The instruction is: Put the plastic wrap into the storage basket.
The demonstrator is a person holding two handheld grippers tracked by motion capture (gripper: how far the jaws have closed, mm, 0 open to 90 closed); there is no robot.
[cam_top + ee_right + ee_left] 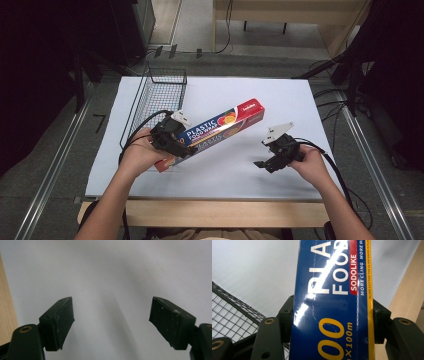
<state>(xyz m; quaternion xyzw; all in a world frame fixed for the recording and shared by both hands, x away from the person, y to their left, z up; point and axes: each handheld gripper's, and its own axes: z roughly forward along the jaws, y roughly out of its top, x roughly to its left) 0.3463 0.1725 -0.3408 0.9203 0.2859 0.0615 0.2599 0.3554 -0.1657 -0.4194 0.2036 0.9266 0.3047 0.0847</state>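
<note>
The plastic wrap box (220,127) lies slanted at the centre of the high view, its red end toward the upper right. Its lower-left end sits clamped between the jaws of the left tongs (186,148), which press both long sides. The right tongs (260,164), lower right, stand open and empty, well apart from the box. A wire basket (159,95) rests upper left on the white bench (280,95).

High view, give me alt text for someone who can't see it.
The left gripper clamps a blue and red plastic food wrap box above a white table, beside a black wire basket. The right gripper hangs open and empty.
</note>
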